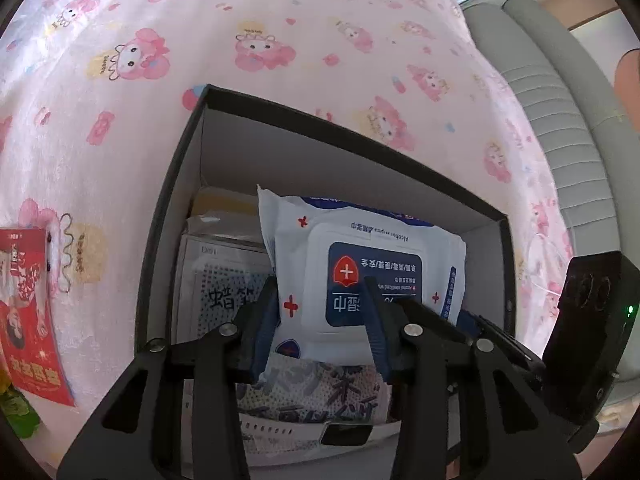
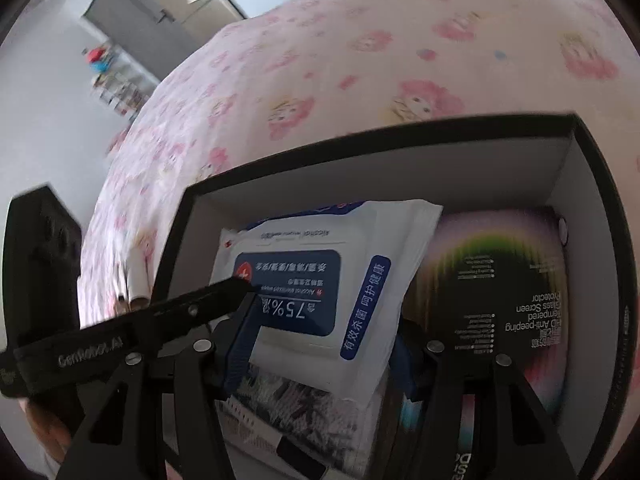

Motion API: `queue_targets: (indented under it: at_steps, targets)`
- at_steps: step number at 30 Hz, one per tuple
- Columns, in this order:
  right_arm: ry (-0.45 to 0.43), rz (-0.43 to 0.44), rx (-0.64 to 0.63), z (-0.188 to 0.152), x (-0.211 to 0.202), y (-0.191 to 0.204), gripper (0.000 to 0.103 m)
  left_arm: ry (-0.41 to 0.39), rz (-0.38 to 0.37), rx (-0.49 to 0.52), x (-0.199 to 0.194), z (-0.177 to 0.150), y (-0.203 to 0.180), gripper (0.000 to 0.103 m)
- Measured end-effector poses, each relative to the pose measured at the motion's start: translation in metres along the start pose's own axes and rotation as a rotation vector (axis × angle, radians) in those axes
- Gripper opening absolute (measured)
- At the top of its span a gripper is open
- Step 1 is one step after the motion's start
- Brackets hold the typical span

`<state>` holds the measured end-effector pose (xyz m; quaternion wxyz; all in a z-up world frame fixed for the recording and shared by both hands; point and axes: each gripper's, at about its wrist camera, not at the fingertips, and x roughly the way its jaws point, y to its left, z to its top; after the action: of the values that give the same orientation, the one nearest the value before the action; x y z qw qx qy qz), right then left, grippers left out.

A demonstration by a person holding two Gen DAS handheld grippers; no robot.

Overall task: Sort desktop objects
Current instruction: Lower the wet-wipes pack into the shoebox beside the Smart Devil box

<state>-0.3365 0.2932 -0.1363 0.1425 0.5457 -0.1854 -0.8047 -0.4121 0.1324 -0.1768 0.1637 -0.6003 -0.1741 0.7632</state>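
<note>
Both grippers, left [image 1: 322,320] and right [image 2: 320,344], clasp your wipes pack [image 1: 360,276]; lower it level into the box [image 1: 168,208]

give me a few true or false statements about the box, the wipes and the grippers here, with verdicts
1. The white-and-blue pack of alcohol wipes lies inside the black cardboard box with white inner walls. True.
2. The left gripper has a finger on each side of the wipes pack. True.
3. The box sits on a bare wooden desk. False: it sits on a pink cartoon-print cloth.
4. The box holds only the wipes pack. False: a dark screen-protector package lies beside it, and a white dotted packet below.
5. The red printed leaflet lies inside the box. False: it lies outside, on the cloth.
</note>
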Motion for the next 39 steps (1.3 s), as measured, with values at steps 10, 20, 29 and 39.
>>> queue_targets:
  at_steps: [10,20,29,39]
  targets:
    - [-0.054,-0.003,0.103,-0.012,-0.03,-0.014,0.055,-0.088,0.058,0.061,-0.022,-0.014,-0.013,0.047]
    - [-0.047,0.023,0.064,-0.011,-0.027,-0.014,0.055,0.059,-0.093,0.101,0.002,-0.045,-0.03,0.046]
    - [-0.11,-0.052,0.053,-0.01,-0.039,-0.012,0.055,0.076,-0.068,0.069,0.02,-0.04,-0.025,0.046]
    - [-0.034,-0.045,0.094,0.005,0.0,-0.023,0.052,-0.037,-0.023,0.013,0.014,-0.031,-0.009,0.026]
